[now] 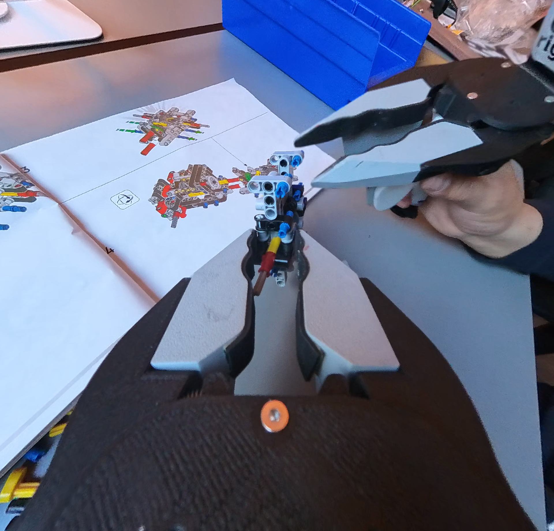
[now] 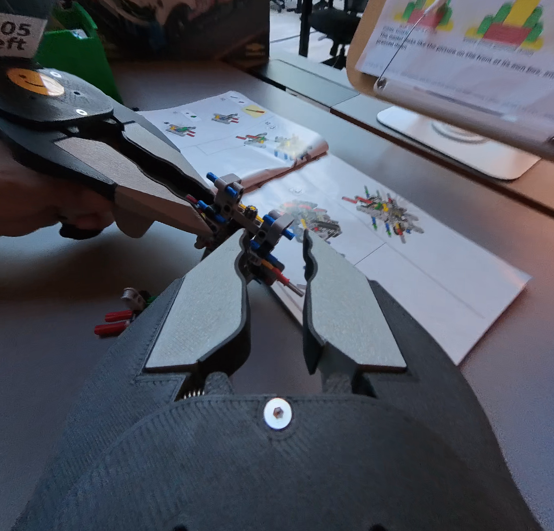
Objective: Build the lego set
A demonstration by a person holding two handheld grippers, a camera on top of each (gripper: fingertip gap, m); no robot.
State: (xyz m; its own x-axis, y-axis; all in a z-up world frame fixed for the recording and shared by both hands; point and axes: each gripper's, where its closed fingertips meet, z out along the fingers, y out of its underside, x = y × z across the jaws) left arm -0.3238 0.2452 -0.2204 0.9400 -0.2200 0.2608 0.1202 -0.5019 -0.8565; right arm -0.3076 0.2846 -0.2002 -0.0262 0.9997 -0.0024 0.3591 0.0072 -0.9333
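Left gripper (image 1: 275, 247) fingers clamp the brick model (image 1: 277, 205) low; right gripper (image 2: 274, 247) fingers stand apart beside it; a knock from them could pop pins loose.

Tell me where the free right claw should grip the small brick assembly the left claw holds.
Grip the brick assembly on its grey beam end, beyond the left claw, coming from the far side. The right claw is open; pinch flat faces, since blue pins jut out.

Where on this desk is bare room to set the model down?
Bare grey desk right of the instruction booklet, and the strip between booklet and blue bin. Crowded: loose red pins near the left hand-held gripper.
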